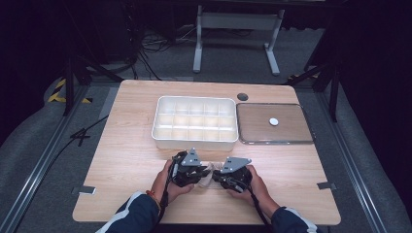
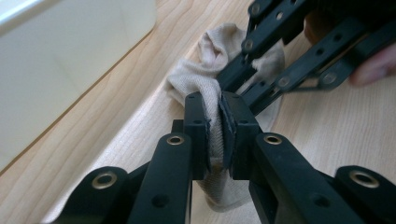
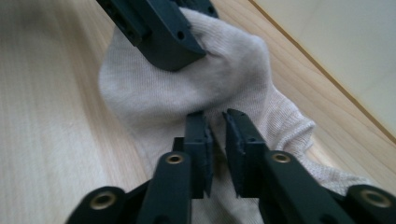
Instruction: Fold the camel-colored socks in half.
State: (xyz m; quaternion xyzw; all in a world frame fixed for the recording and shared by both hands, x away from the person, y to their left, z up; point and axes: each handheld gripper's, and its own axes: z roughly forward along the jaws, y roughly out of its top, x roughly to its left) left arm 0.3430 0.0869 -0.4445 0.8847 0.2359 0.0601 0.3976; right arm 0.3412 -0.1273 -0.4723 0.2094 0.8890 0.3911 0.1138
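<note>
A beige sock [image 1: 208, 181] lies crumpled on the wooden table near its front edge, between my two grippers. My left gripper [image 1: 205, 174] comes at it from the left. In the left gripper view this gripper [image 2: 215, 121] is shut, pinching a fold of the sock [image 2: 205, 70]. My right gripper [image 1: 217, 177] reaches in from the right and its tips [image 2: 229, 83] sit on the sock just beyond. In the right gripper view its jaws [image 3: 217, 128] stand a narrow slit apart, closed onto the sock [image 3: 154, 93], with a left gripper finger [image 3: 159, 32] pressed on the cloth further on.
A white tray [image 1: 195, 137] with several compartments stands just behind the grippers; its wall [image 2: 70, 60] is close by. To its right lies a flat clear-rimmed tray [image 1: 291, 133] holding a small white disc [image 1: 274, 121]. A dark round grommet [image 1: 242, 96] sits near the table's back edge.
</note>
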